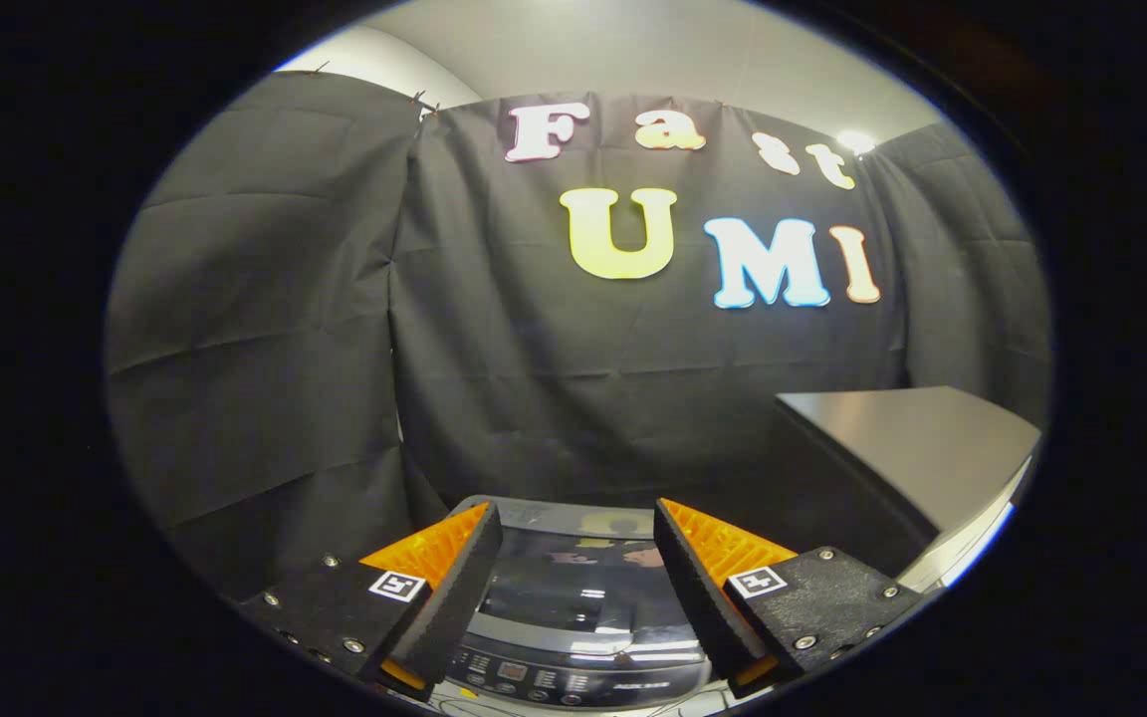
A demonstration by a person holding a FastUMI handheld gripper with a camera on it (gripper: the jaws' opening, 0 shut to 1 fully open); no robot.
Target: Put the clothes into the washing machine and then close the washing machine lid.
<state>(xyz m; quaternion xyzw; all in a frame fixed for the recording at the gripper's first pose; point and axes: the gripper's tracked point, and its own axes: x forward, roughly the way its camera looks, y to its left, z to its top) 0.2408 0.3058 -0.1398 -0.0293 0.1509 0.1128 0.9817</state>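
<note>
Gripper view, tongs (578, 558) apart over washing machine (573, 637), grey table (922, 438) right.

The washing machine (578, 597) sits below and between the parted fingers of the hand-held gripper (578, 558), lid down; a counter (917, 438) stands to its right.

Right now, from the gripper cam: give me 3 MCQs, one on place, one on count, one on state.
1. Where is the washing machine?
A. Below and between the fingers
B. On the grey table
C. Behind the cloth wall

2. How many garments does the gripper hold?
A. Two
B. One
C. None

3. The washing machine lid is:
A. Propped upright
B. Down flat
C. Taken off

Answers:
1 A, its control panel and glossy top show in the gap between the fingers.
2 C, the fingers stand apart with nothing between them.
3 B, the dark lid lies flat, reflecting the wall.
</note>
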